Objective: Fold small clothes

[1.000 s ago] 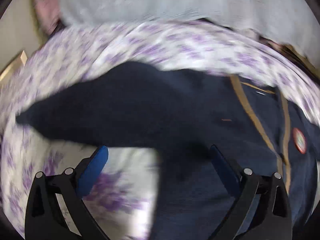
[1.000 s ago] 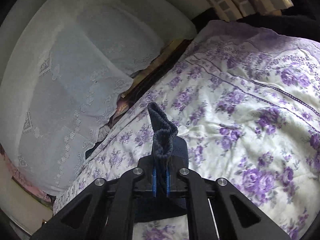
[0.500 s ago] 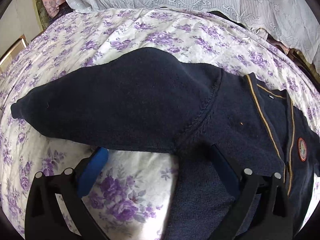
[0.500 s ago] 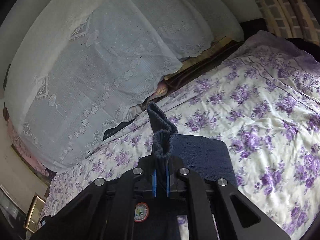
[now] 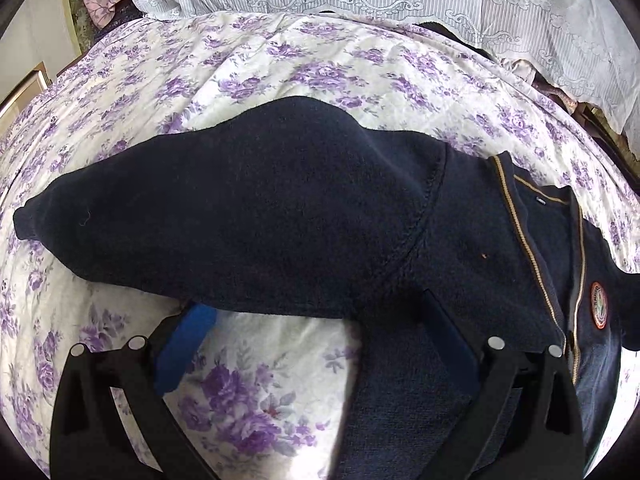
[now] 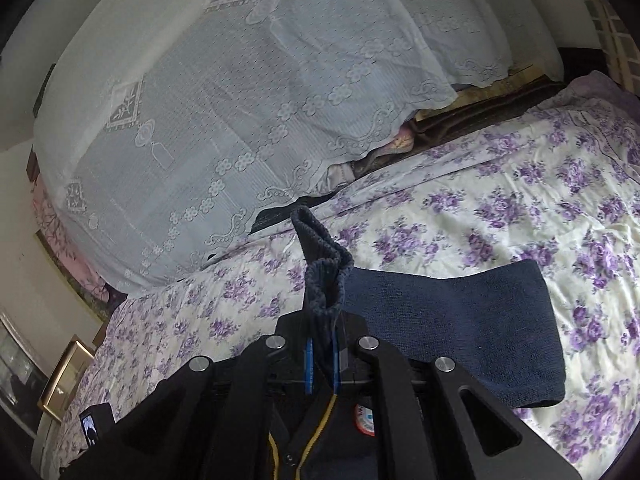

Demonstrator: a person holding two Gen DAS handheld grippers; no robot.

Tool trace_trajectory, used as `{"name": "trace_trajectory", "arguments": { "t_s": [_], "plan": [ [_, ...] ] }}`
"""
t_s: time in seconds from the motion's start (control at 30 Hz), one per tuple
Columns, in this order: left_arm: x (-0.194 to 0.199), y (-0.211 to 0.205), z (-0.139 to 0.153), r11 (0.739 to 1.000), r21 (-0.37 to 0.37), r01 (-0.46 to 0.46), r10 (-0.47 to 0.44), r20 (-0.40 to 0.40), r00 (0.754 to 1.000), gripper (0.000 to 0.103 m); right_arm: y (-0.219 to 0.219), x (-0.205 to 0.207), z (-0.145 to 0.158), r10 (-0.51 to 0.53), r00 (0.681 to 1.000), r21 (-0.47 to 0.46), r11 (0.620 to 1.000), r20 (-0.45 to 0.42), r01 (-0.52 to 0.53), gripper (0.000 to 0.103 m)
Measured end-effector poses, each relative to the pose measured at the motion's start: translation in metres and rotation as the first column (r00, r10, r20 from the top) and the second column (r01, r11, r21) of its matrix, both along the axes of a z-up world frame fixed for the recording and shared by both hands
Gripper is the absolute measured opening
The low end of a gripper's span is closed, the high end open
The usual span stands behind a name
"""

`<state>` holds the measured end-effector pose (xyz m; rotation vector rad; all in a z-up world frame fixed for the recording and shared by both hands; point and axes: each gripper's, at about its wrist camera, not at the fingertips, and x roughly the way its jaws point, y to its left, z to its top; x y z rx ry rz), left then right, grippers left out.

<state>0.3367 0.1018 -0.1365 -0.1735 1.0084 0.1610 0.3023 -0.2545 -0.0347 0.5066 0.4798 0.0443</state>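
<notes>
A small navy knit cardigan point(image 5: 460, 248) with tan trim and a round badge lies on the floral bedspread point(image 5: 280, 60). One sleeve point(image 5: 224, 216) stretches out to the left across the left wrist view. My left gripper point(image 5: 316, 336) is open, low over the bed, with the sleeve's underarm just beyond its blue pads point(image 5: 184, 348). My right gripper point(image 6: 322, 364) is shut on the cardigan's ribbed hem point(image 6: 320, 272), which stands up bunched between the jaws. The other sleeve point(image 6: 472, 328) lies flat to the right.
A pile covered by a white lace cloth point(image 6: 240, 92) runs along the far side of the bed. A framed picture point(image 6: 64, 376) leans at the left. Dark wooden bed edge point(image 6: 500, 100) shows at the back right.
The left view has steadied and moved closer to the sleeve. The right gripper, still holding the ribbed hem, has swung so that the other sleeve and the badge come into view.
</notes>
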Motion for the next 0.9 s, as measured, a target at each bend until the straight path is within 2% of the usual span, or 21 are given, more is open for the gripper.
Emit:
{"name": "trace_trajectory", "arguments": {
  "t_s": [0.43,0.73,0.9],
  "plan": [
    [0.001,0.000,0.000,1.000,-0.002,-0.003,0.003,-0.003,1.000,0.099,0.080,0.028,-0.032,0.151,0.985,-0.035,0.987,-0.079,-0.154,0.007],
    [0.002,0.000,0.000,1.000,0.004,-0.002,0.002,-0.005,1.000,0.099,0.123,0.041,-0.067,0.226,0.955,-0.105,0.963,-0.194,-0.249,0.007],
    [0.003,0.001,-0.002,1.000,0.017,-0.001,0.001,-0.008,1.000,0.099,0.127,0.050,-0.089,0.248,0.929,-0.091,0.955,-0.276,-0.282,0.007]
  ]
}}
